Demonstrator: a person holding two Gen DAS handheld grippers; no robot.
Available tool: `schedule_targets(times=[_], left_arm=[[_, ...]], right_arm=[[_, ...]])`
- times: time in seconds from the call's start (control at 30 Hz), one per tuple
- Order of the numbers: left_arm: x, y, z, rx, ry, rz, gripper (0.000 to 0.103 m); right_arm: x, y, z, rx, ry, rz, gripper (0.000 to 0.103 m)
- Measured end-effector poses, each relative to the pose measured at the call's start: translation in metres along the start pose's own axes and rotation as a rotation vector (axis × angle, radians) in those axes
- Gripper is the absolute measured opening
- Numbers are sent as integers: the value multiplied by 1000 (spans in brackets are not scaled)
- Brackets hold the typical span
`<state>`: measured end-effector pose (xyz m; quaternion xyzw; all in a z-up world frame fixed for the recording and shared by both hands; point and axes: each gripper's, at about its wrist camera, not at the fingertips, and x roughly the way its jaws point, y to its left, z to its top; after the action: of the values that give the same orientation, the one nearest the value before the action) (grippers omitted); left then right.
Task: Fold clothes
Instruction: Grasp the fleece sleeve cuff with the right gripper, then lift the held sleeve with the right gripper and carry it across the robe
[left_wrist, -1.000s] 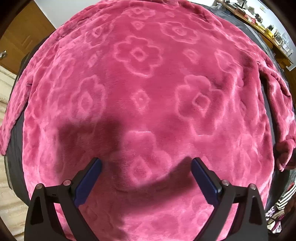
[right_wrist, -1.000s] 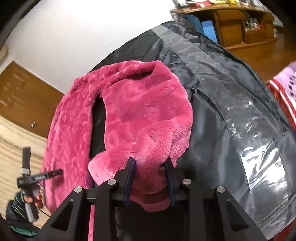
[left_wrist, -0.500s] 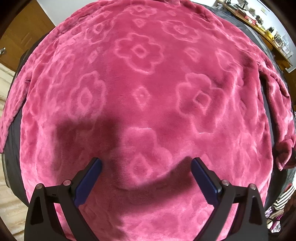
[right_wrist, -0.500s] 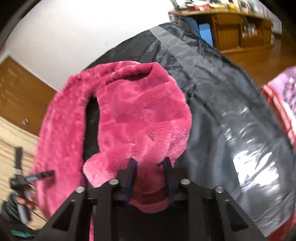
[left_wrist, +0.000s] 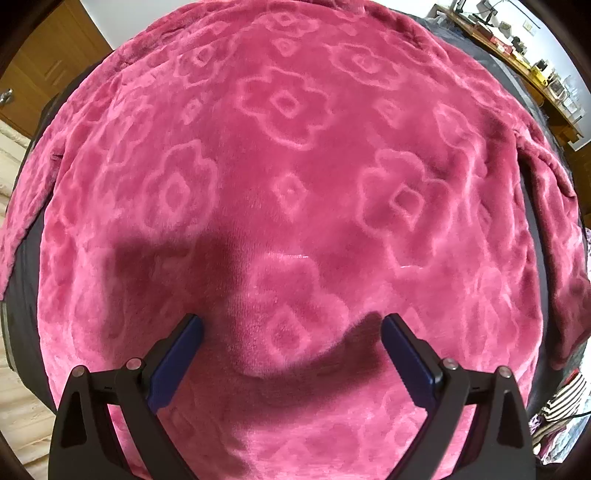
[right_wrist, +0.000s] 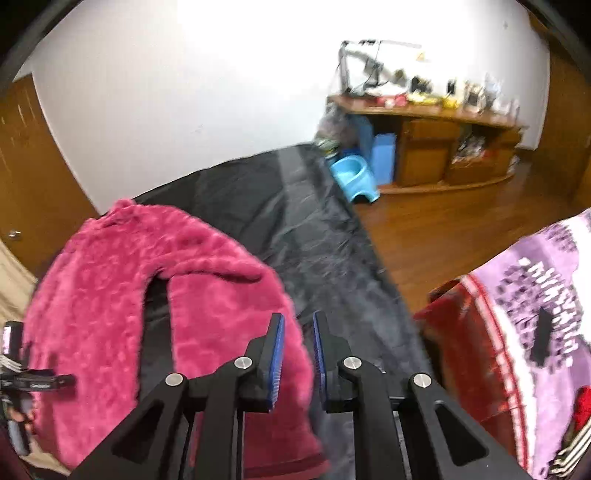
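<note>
Pink garment (left_wrist: 288, 177) spread beneath spread-fingered left gripper (left_wrist: 291, 328)

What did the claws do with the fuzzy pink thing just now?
The right gripper was pinching a fold of the pink fleece garment; it has let go and lifted away, its jaws now a little apart and empty, with the fold lying on the black cover. The left gripper stayed open above the flat fleece.

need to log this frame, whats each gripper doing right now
Left gripper: open, jaws wide apart over the pink fleece garment, gripping nothing.
Right gripper: narrow gap between its jaws, nothing in it.
</note>
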<state>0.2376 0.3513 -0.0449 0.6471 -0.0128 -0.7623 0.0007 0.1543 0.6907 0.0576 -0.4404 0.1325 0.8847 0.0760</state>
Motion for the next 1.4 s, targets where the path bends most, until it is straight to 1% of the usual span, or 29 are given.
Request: schedule_targets(times=[0.07,0.1,0.13,0.27,0.43,0.47,0.5,0.57,0.63,0.67,0.73,0.87,0.9,0.93,0.97,1.0,1.1,1.17,1.23,1.33,1.4], left_arm=[[-1,3,-1,-5,-2,-1,99],[-1,5,-2,-7,-1,-1,99],[-1,7,-3,-11,0,0,99],[-1,12,-5,-20,8,5,99],[-2,4,-9,9,11,9,99],[-3,2,-10,15,11,9,99],[-3,1,-11,18,11,10,99],[-4,-3,-13,26,11,12,99],[-5,-7,-15,33,12,14,99],[-5,-9,-16,37,12,15,99],[-6,-11,-18,42,12,16,99],[-8,-5,-21,42,11,17,99],[-5,-6,-7,41,11,17,99],[1,-8,18,40,12,17,99],[4,-15,37,39,12,18,99],[5,-19,43,39,11,18,99],[4,-23,44,43,9,16,99],[3,-25,44,45,8,14,99],[5,-19,47,45,7,12,99],[8,-11,50,43,6,8,99],[7,-9,51,36,4,4,99]], right_arm=[[10,-4,-8,29,42,20,37],[16,-7,-12,48,65,30,60],[20,-10,-17,62,83,38,71],[30,-15,-38,66,140,47,71],[47,-16,-62,42,204,46,70],[50,-15,-66,36,211,41,70],[52,-14,-69,26,216,35,67],[52,-8,-72,-11,210,21,55],[51,-3,-73,-28,214,42,35],[51,0,-73,-35,216,53,33],[50,5,-75,-50,214,70,22],[42,12,-75,-74,191,70,16],[39,13,-74,-81,179,63,14],[35,14,-72,-94,163,46,14],[30,16,-69,-113,142,17,14],[25,18,-66,-136,119,-20,13],[7,24,-52,-236,24,-182,13],[-7,26,-40,-273,-45,-268,13],[-20,28,-27,-299,-110,-342,13],[-31,37,-13,-336,-176,-393,13],[-39,49,-10,-395,-225,-432,13]])
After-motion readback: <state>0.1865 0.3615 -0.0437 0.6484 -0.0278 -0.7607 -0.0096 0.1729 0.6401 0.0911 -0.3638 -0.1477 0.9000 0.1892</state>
